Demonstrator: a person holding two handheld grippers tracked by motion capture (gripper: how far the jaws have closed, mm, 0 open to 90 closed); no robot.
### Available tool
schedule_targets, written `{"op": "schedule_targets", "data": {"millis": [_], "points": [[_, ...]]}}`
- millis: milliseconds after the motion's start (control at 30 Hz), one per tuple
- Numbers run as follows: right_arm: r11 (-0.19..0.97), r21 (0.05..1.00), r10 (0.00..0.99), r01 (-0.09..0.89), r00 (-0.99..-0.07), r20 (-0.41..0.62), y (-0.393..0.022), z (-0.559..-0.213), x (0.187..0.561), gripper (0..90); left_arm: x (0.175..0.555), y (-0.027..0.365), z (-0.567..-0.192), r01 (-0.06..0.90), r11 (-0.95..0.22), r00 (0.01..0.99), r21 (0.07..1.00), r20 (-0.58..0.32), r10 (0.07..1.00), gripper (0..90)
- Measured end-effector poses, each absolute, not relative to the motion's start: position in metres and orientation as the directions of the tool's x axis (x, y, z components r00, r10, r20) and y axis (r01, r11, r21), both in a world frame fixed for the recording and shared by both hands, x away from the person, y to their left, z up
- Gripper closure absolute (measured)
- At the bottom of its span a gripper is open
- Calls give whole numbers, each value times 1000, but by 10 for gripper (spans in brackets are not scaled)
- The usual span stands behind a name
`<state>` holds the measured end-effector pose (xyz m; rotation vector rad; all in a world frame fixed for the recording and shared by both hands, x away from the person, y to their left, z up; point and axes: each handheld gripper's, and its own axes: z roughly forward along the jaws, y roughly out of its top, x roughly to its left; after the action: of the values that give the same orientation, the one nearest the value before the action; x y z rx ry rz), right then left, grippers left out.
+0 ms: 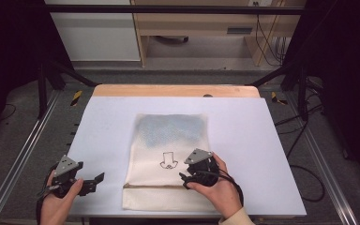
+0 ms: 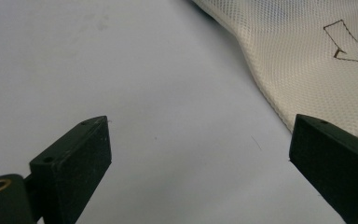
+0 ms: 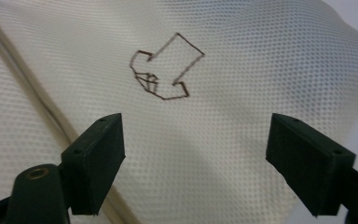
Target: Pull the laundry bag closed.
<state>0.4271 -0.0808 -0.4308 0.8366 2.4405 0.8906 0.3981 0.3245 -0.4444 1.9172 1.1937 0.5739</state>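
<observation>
**High view first: mesh bag flat on table, both grippers wide**

High view: a cream mesh bag [image 1: 171, 159] lies flat at the middle of the white table [image 1: 243, 131], its long side running away from the person. The far part of the bag shows a bluish-grey patch through the mesh; a small dark arrow drawing [image 1: 168, 160] sits near its centre, and a brownish seam band [image 1: 150, 186] crosses it close to the near end. The right gripper [image 1: 183, 179] is held in the right hand [image 1: 220, 190] over the near right part of the bag, just right of the drawing, jaws pointing left. The left gripper [image 1: 96, 182] is held in the left hand [image 1: 58, 201] over bare table, to the left of the bag's near corner and apart from it, jaws pointing right toward the bag.

Left gripper view: the two black jaws stand far apart with nothing between them but white table. The bag's edge [image 2: 307, 60] runs along the upper right, passing just behind the right-hand jaw; whether jaw and cloth touch cannot be told. Part of the drawing is seen at the far right.

Right gripper view: jaws spread wide, above the mesh, not pinching it. The arrow drawing [image 3: 165, 67] lies ahead, between the jaws. The seam band [image 3: 37, 98] runs diagonally along the left, passing behind the left-hand jaw.
</observation>
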Motion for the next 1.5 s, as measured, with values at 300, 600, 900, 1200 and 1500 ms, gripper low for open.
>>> {"op": "schedule_targets", "data": {"millis": [300, 600, 900, 1200, 1500], "points": [[701, 637, 549, 321, -813, -194, -33, -415, 423, 190, 400, 331, -444, 529, -238, 445, 815, -27, 895, 50], [734, 642, 440, 223, -876, -199, 4, -402, 428, 491, 402, 333, -446, 551, -219, 447, 805, -64, 892, 50], [744, 641, 391, 188, -901, -189, 28, -399, 431, 626, 394, 337, -444, 568, -185, 383, 802, -59, 922, 46], [756, 627, 346, 188, -928, -138, 50, -395, 439, 640, 396, 341, -442, 554, -169, 421, 815, -99, 902, 42], [766, 625, 270, 150, -957, -101, 68, -402, 434, 781, 399, 342, -442, 570, -211, 439, 794, -77, 895, 51]]}}
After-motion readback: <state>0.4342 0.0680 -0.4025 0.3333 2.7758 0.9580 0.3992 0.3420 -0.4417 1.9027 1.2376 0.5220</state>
